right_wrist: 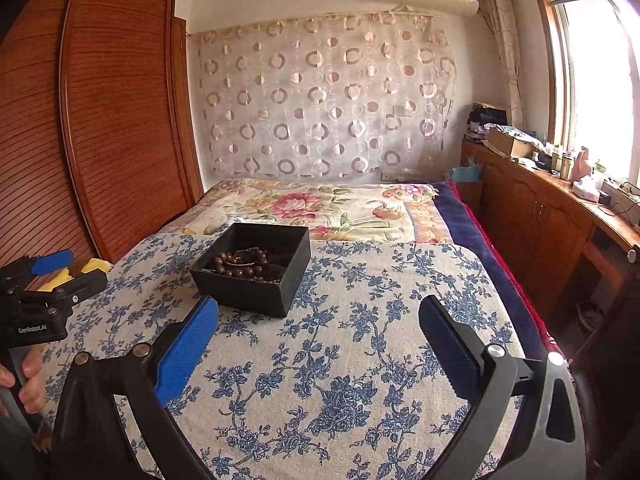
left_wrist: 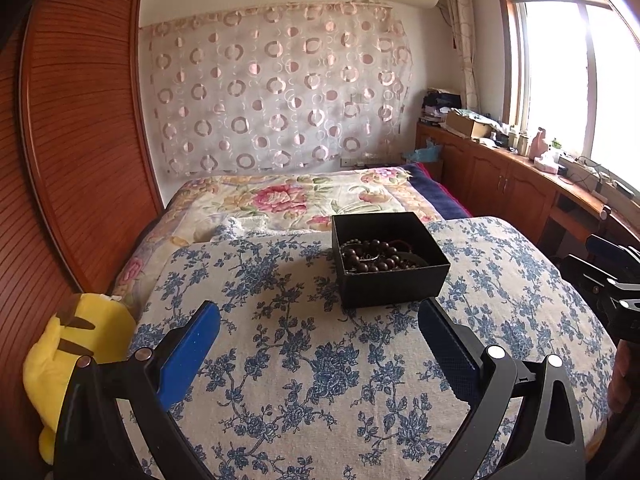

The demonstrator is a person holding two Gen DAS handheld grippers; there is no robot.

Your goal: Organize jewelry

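Note:
A black open box (left_wrist: 394, 284) stands on the blue-flowered cloth (left_wrist: 300, 360) and holds dark brown bead bracelets (left_wrist: 376, 258). My left gripper (left_wrist: 320, 316) is open and empty, just in front of the box. In the right wrist view the box (right_wrist: 256, 292) with the beads (right_wrist: 244, 262) lies ahead to the left. My right gripper (right_wrist: 318, 312) is open and empty, to the right of the box. The left gripper shows at the left edge of the right wrist view (right_wrist: 44, 284). The right gripper shows at the right edge of the left wrist view (left_wrist: 612, 280).
A yellow plush toy (left_wrist: 76, 352) lies at the left of the cloth. A floral quilt (left_wrist: 288, 200) covers the bed behind. A wooden wardrobe (left_wrist: 80, 140) stands left, and a wooden counter (left_wrist: 520, 168) with clutter runs along the right under the window.

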